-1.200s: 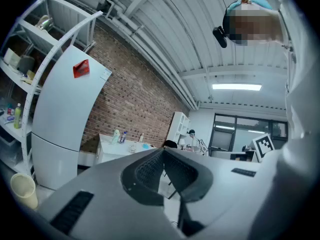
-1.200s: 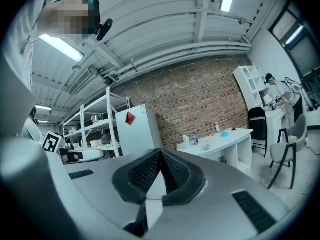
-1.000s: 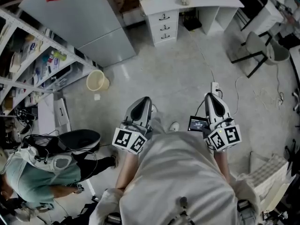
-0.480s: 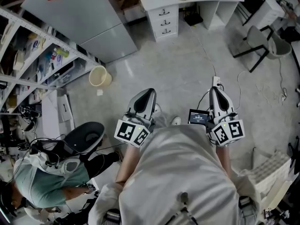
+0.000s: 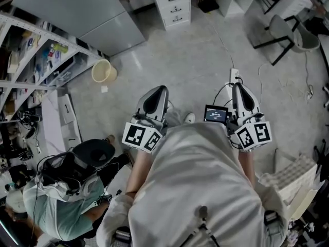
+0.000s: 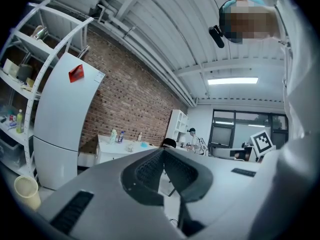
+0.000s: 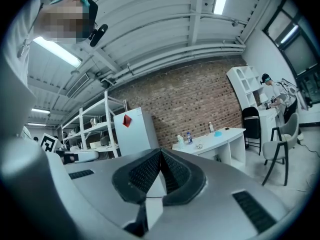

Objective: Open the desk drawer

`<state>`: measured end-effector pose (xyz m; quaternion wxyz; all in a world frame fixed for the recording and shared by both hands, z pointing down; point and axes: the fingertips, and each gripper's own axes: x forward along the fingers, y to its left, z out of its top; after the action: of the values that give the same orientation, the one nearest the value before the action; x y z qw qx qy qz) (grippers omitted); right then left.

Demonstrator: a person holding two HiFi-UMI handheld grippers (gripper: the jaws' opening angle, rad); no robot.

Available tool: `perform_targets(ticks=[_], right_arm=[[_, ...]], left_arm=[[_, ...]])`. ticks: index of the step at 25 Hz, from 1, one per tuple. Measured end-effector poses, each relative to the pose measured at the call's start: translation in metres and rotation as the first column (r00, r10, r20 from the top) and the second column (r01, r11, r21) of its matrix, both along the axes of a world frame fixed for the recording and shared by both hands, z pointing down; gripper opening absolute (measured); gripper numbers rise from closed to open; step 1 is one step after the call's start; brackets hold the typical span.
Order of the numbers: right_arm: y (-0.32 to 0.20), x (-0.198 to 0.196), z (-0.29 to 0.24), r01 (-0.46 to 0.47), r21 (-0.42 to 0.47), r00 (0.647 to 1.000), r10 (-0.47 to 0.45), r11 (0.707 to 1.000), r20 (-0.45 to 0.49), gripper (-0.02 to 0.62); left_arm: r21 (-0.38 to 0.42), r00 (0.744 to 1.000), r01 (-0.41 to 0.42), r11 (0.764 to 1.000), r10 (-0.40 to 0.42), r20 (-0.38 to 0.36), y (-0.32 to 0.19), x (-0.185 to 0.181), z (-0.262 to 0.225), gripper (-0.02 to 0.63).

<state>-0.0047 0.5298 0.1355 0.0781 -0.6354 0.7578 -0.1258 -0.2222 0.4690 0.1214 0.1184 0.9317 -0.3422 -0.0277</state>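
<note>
The white desk (image 5: 176, 6) stands far off at the top edge of the head view, and its stack of three drawers with dark handles is closed. My left gripper (image 5: 156, 98) and right gripper (image 5: 240, 94) are held side by side in front of my body, pointing level toward the desk. Both are shut and hold nothing. In the left gripper view the jaws (image 6: 163, 156) meet, with the desk (image 6: 120, 149) small behind them. The right gripper view shows closed jaws (image 7: 160, 159) and the desk (image 7: 215, 139) against a brick wall.
A grey fridge (image 5: 87, 14) and a shelving rack (image 5: 31, 60) line the left side. A yellow bucket (image 5: 104, 71) sits on the floor. A person (image 5: 67, 189) sits at the lower left. A power strip (image 5: 234, 76) with its cable lies ahead. A chair (image 5: 288, 32) stands at the right.
In the head view the desk, fridge and bucket have slid toward the top edge, and the seated person has shifted lower. Both grippers stay shut, side by side.
</note>
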Motion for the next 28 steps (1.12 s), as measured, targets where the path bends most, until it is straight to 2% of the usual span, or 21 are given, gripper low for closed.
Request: perform_targets(ticks=[7, 15, 24, 28], right_arm=[[-0.018, -0.007, -0.005, 0.025, 0.010, 1.000, -0.025, 1.000, -0.005, 0.026], [-0.056, -0.002, 0.010, 0.005, -0.039, 1.000, -0.005, 0.999, 0.012, 0.026], [-0.136, 0.008, -0.007, -0.014, -0.069, 0.999, 0.011, 0.998, -0.041, 0.026], [-0.179, 0.014, -0.015, -0.021, -0.054, 0.997, 0.017, 0.998, -0.075, 0.026]], left_arm=[[-0.009, 1.000, 0.013, 1.000, -0.013, 0.015, -0.010, -0.005, 0.000, 0.008], [-0.018, 0.999, 0.001, 1.000, 0.000, 0.054, -0.048, -0.006, 0.008, 0.008], [-0.108, 0.999, -0.040, 0.993, 0.036, -0.036, -0.157, 0.025, 0.024, 0.008], [-0.119, 0.996, -0.088, 0.989, 0.085, -0.036, -0.208, 0.044, 0.028, 0.008]])
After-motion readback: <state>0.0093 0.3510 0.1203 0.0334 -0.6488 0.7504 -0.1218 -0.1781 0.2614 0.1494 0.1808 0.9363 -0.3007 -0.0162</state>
